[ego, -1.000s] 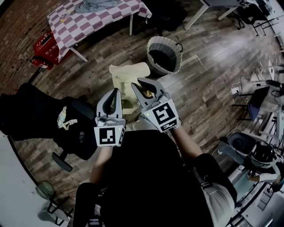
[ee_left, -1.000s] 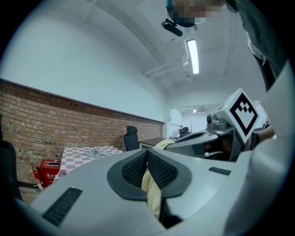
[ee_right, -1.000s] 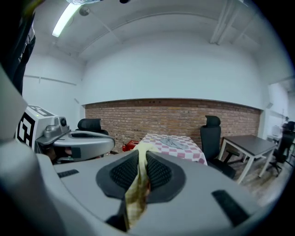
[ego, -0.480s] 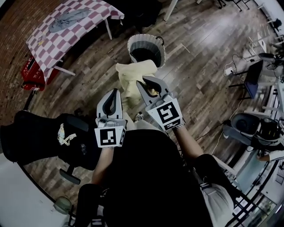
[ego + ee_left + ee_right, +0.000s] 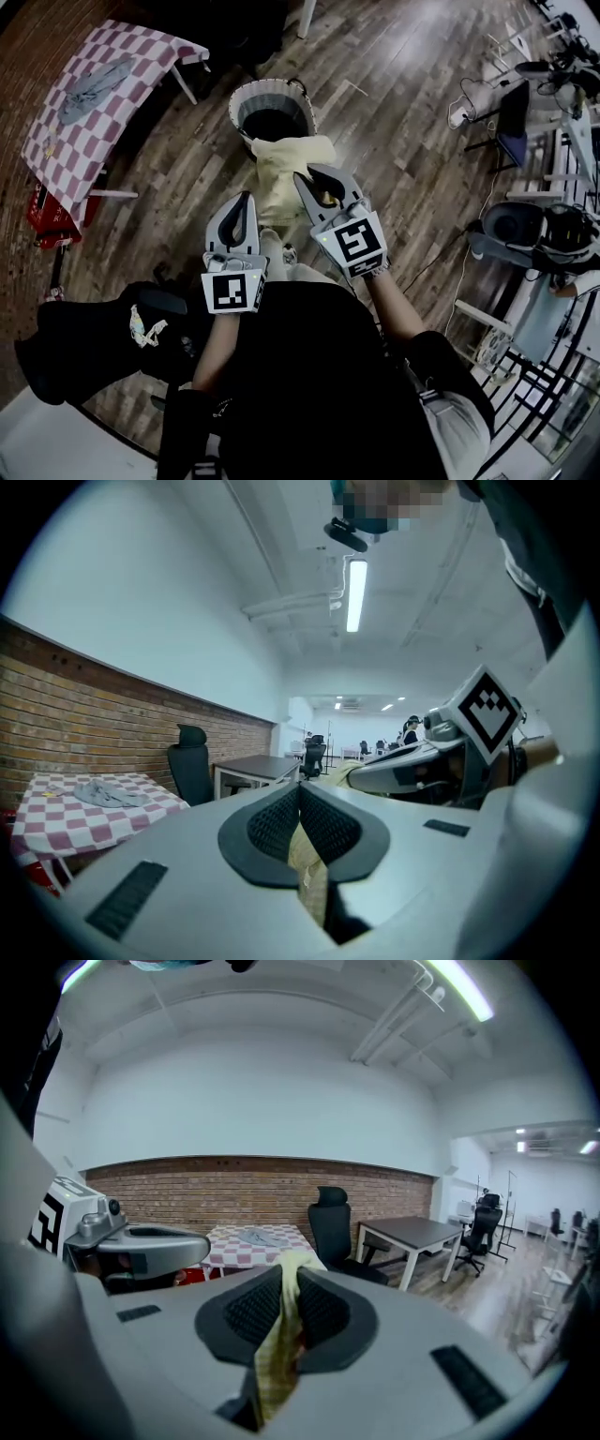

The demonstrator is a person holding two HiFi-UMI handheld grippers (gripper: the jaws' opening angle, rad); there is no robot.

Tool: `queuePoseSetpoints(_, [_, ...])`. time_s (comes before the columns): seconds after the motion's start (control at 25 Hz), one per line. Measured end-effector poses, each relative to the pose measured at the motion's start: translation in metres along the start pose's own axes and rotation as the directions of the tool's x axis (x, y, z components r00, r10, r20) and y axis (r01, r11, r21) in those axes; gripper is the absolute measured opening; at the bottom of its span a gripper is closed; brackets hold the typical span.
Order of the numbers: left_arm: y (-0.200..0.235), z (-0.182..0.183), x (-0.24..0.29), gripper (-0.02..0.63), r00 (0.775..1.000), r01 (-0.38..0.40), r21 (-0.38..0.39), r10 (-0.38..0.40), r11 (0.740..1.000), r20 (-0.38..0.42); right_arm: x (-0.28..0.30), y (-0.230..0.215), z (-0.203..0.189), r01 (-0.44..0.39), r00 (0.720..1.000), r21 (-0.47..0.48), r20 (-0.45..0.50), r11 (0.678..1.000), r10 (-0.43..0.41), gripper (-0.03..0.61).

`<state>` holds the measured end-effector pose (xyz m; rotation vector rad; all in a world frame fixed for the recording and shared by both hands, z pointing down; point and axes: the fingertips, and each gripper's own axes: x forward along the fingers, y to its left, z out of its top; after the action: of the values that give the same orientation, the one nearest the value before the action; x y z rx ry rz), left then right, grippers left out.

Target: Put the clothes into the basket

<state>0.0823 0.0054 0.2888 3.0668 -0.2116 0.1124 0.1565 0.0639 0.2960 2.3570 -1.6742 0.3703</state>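
Our left gripper (image 5: pixel 247 197) and right gripper (image 5: pixel 317 176) are both squeezed tight on the yellow cloth (image 5: pixel 281 161), near the basket (image 5: pixel 238 101).

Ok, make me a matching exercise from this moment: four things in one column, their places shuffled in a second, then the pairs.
Things
1. yellow garment
2. grey garment
3. woven basket
4. red crate

Places
A. on the floor beside the checkered table
B. clamped in the left gripper and the right gripper
C. upright on the wood floor, just past the yellow garment
D. lying on the checkered table

Pairs: 1-B, 2-D, 3-C, 4-A.
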Motion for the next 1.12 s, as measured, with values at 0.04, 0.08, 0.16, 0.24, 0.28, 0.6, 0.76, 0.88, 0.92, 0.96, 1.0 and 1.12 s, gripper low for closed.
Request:
queuePoseSetpoints(0.04, [-0.002,0.000,0.010,0.014,1.000,0.020,0.000,-0.020,1.000,-0.004,0.001,-0.006,0.000,0.012,1.000,0.007,-0.003,1.000,-0.012,0.049])
queuePoseSetpoints(0.08, [-0.004,0.001,0.019,0.014,0.999,0.039,0.000,-0.039,0.999,-0.005,0.003,-0.013,0.001,0.023,1.000,0.010,-0.005,1.000,-0.023,0.049])
queuePoseSetpoints(0.16, [-0.006,0.004,0.038,0.014,0.997,0.072,0.004,-0.072,0.997,-0.005,0.009,-0.027,0.004,0.042,0.999,0.010,-0.007,0.999,-0.042,0.049])
queuePoseSetpoints(0.24, [-0.007,0.006,0.055,0.014,0.995,0.100,0.006,-0.100,0.995,-0.004,0.016,-0.041,0.008,0.064,0.998,0.009,-0.009,0.998,-0.064,0.049])
queuePoseSetpoints(0.28, [-0.006,0.007,0.063,0.014,0.994,0.113,0.004,-0.113,0.994,-0.004,0.020,-0.048,0.010,0.077,0.997,0.009,-0.009,0.997,-0.077,0.049])
queuePoseSetpoints(0.6, [0.017,0.019,0.118,0.014,0.984,0.178,0.007,-0.178,0.984,0.001,0.049,-0.095,0.045,0.164,0.986,-0.006,0.016,0.986,-0.164,0.049])
queuePoseSetpoints(0.76, [0.026,0.027,0.135,0.014,0.981,0.196,0.013,-0.196,0.981,0.007,0.065,-0.110,0.067,0.188,0.982,-0.040,0.043,0.981,-0.186,0.049])
queuePoseSetpoints(0.88, [0.032,0.029,0.145,0.014,0.980,0.200,0.008,-0.200,0.980,-0.002,0.078,-0.122,0.084,0.193,0.980,-0.077,0.068,0.978,-0.188,0.049])
queuePoseSetpoints(0.92, [0.034,0.029,0.149,0.014,0.980,0.197,0.007,-0.197,0.980,-0.004,0.082,-0.126,0.090,0.192,0.980,-0.090,0.075,0.977,-0.185,0.049])
queuePoseSetpoints(0.96, [0.037,0.028,0.152,0.014,0.982,0.191,0.010,-0.191,0.982,-0.005,0.087,-0.130,0.096,0.187,0.981,-0.106,0.082,0.977,-0.179,0.049])
queuePoseSetpoints(1.0, [0.040,0.027,0.154,0.014,0.983,0.183,0.013,-0.183,0.983,-0.008,0.091,-0.133,0.101,0.180,0.982,-0.120,0.088,0.976,-0.170,0.049])
queuePoseSetpoints(1.12, [0.044,0.025,0.164,0.014,0.987,0.158,0.012,-0.158,0.987,-0.020,0.101,-0.146,0.111,0.164,0.983,-0.130,0.102,0.978,-0.151,0.049])
